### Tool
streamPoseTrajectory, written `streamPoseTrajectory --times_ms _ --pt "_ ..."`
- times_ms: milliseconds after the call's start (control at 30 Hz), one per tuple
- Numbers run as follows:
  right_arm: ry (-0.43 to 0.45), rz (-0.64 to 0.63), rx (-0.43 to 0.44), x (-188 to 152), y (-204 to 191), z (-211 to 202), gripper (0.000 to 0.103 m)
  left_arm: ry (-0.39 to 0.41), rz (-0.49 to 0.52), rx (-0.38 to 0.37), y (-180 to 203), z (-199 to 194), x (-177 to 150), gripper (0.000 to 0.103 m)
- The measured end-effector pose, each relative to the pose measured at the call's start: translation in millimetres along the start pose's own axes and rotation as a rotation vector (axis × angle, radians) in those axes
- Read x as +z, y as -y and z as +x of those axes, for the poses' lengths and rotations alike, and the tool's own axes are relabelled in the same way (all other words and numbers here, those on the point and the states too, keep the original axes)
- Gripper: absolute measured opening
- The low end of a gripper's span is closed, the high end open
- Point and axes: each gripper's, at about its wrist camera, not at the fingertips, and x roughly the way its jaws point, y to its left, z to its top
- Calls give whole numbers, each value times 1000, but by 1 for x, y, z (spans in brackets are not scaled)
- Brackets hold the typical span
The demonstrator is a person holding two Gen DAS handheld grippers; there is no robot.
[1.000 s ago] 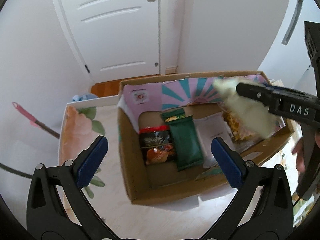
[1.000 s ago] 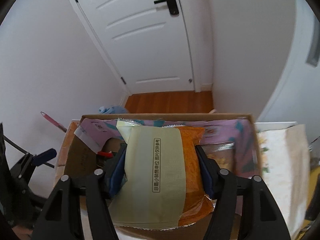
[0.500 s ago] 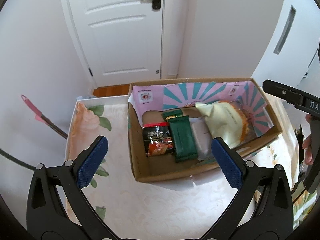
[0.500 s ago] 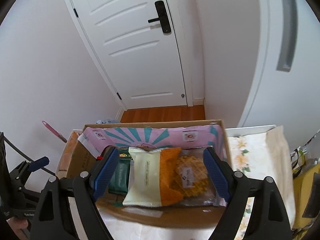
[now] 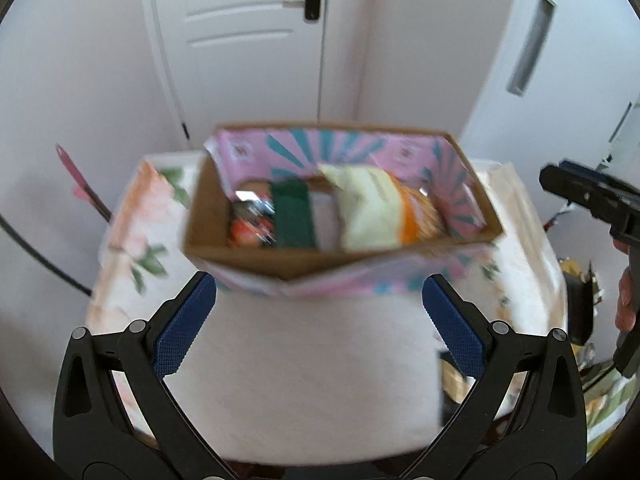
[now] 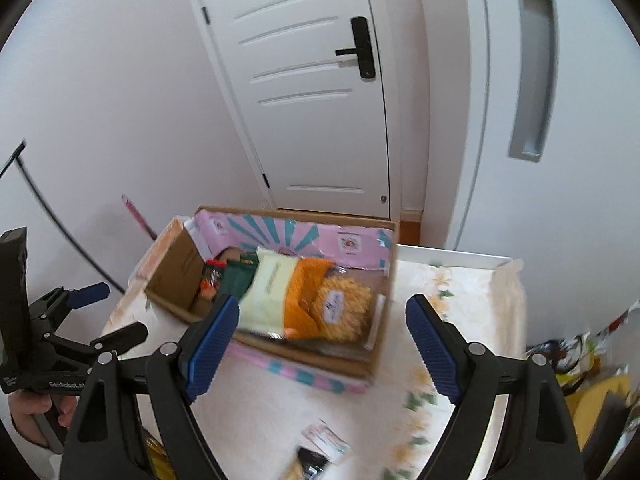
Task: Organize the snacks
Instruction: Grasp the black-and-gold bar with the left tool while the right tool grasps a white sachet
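Snacks first: the pale green and orange packet [image 6: 276, 294] that was clamped in the right tongs [image 6: 316, 344] a second ago now lies inside the cardboard box [image 5: 248, 258], leaning on the waffle bag [image 6: 344, 308] at the right end. So that one's dropped off. The right tongs are wide with nothing between the blue pads [image 6: 210, 344], and have pulled back toward the near side of the table [image 5: 304, 380]. The left tongs [image 5: 320, 324] are wide and empty too, and they have backed off from the box as well.

Going near to far: right at the bottom of the right view a couple of small packets [image 6: 324, 444] lie loose on the floral cloth — blurry, can't tell what they are, but I'd guess they're next. More clutter sits off the right edge, something yellow [image 6: 596, 396]. Then the box, with a red-and-black packet [image 5: 250, 222] and a dark green one [image 5: 292, 220] lined up at its left end. Behind it all is a white door [image 6: 312, 92].

Nothing really blocks the way to the loose packets — the box is getting full on the right though.
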Motion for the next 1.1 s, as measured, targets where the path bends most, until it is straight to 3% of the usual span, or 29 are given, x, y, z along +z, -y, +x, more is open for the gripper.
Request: streamPoseTrajectory --times_ms 200,433,567,700,1100 --pt "7 -99 22 -33 15 -25 83 -71 -47 -59 53 12 -51 102" --pt "-26 -161 58 -72 35 -28 83 -127 -47 -50 108 39 -109 101" --pt "-37 -183 74 -87 42 -20 83 -154 -20 -28 125 63 -129 84" --pt "-60 -187 96 -101 46 -8 83 -162 -13 -3 131 83 -142 74" --pt "-110 -199 147 -124 54 21 83 -113 46 41 139 95 -143 63"
